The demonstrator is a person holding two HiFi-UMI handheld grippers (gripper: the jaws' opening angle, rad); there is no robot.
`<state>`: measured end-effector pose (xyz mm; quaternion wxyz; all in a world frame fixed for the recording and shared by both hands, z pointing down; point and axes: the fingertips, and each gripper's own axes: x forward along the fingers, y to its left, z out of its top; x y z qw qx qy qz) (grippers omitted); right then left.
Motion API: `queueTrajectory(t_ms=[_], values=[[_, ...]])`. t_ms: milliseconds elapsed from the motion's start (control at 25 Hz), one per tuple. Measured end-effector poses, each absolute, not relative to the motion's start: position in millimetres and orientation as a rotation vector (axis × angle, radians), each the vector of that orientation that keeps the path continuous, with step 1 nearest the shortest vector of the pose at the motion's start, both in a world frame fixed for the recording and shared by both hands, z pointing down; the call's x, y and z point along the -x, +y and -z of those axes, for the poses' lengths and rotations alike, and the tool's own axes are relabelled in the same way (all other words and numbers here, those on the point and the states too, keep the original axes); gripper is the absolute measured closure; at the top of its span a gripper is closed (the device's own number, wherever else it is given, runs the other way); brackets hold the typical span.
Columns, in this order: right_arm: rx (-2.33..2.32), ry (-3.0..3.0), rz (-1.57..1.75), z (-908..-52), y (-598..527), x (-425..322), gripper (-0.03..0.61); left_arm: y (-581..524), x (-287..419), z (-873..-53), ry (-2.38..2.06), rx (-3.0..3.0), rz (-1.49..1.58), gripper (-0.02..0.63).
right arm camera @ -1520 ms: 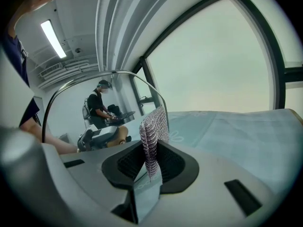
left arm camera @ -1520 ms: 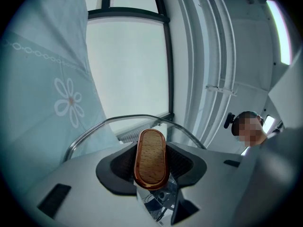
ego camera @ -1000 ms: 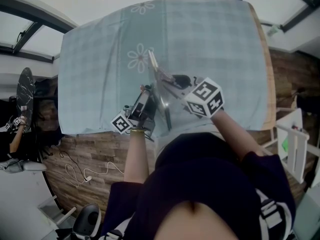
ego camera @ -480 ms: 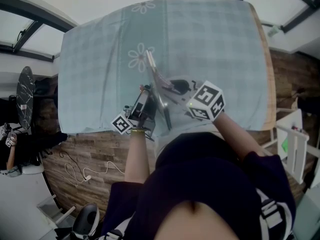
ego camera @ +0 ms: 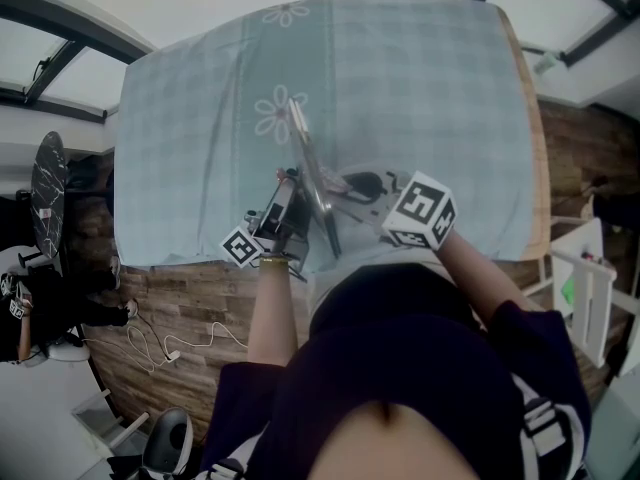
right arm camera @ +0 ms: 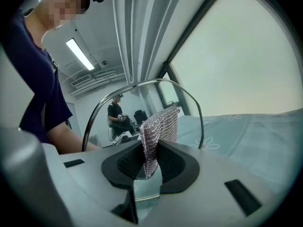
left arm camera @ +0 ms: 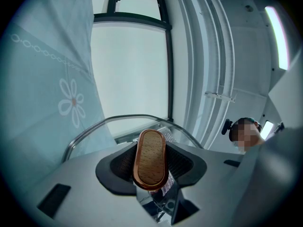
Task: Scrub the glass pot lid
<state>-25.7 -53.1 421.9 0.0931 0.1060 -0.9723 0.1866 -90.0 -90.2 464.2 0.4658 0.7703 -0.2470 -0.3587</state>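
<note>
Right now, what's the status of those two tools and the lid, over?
Left tool shut on wooden knob; glass lid held on edge over the tablecloth. Right tool shut on mesh scrub cloth, facing the glass. Nothing in the way.

The table [ego camera: 538,148] is covered almost entirely by a pale blue checked cloth [ego camera: 430,88]. A strip of bare wood shows along one edge, well to the right of the daisy [ego camera: 277,116] printed on the cloth. A second print [ego camera: 287,14] sits beyond the daisy, at the cloth's far edge. The cloth lies flat, and on the near side of the daisy its hem hangs over the table's edge. Just this side of the daisy the lid [ego camera: 308,168] stands on edge; it may rest on the cloth, but the contact is hidden.
</note>
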Motion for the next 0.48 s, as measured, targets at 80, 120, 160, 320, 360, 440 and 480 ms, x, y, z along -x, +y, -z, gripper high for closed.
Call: queueTrajectory(t_ms=[80,120,160,320,360,440,480], values=[[-0.277,-2.889,-0.550,-422,-46,25,0.499,-90,91,-464,-0.610,-1.887,0.887,0.446],[-0.260,-2.889,-0.545,-422,-43,24,0.499,-91,91,-464,-0.611,-1.886,0.890,0.446],[-0.244,-2.887,-0.541,-423,-40,23,0.499,-91,91,-463,-0.613,-1.887,0.891,0.446],[-0.172,-2.878,-0.535,-424,-29,19,0.499,-91,91,-463,-0.612,-1.890,0.895,0.446],[-0.154,-2.877,-0.531,-425,-26,18,0.499,-91,91,-463,-0.611,-1.887,0.898,0.446],[-0.124,-2.876,-0.522,-425,-22,16,0.499,-91,92,-463,-0.611,-1.883,0.901,0.446],[-0.112,-2.877,-0.520,-425,-20,15,0.499,-91,92,-463,-0.612,-1.884,0.900,0.446]])
